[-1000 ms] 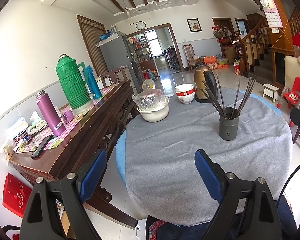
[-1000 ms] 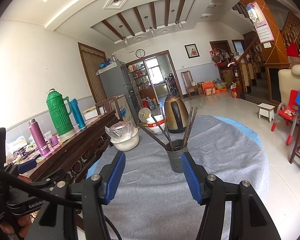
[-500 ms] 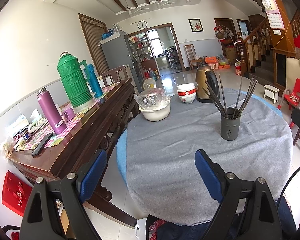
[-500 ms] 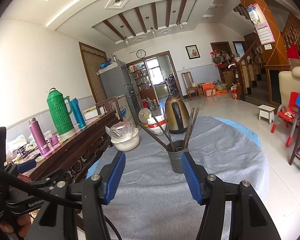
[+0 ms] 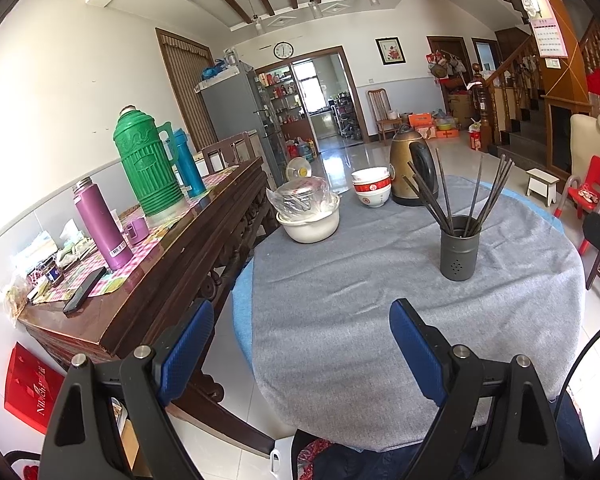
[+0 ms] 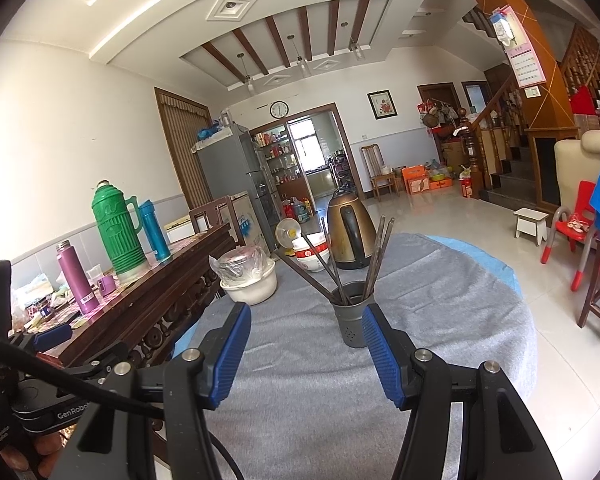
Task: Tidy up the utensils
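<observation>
Left wrist view showed a long wooden sideboard (image 5: 172,256) along the left wall, carrying a purple flask (image 5: 102,224), a green thermos (image 5: 146,164) and a blue bottle (image 5: 188,162) behind it. To its right stood the round worktop (image 5: 380,320) under a grey cloth. At its far left side sat a white bowl (image 5: 310,226) with a plastic-wrapped dish on top, then a stack of red-and-white bowls (image 5: 372,190), then a brass-coloured kettle (image 5: 412,172). Right of centre, nearer than the kettle, stood the dark holder (image 5: 459,248), upright on the cloth. The chopsticks (image 5: 460,192) stood in it tips down, long axes near vertical, their upper ends fanning apart to the left and right. Nothing lay between the holder and the near edge. The left gripper (image 5: 300,336) hovered at the near edge with its blue pads spread wide and nothing between them.

In the right wrist view, the same things ran left to right: sideboard, white bowl, holder with kettle behind it. The right gripper (image 6: 306,344) was held low over the cloth, jaws apart and empty, the holder just beyond its right pad.
</observation>
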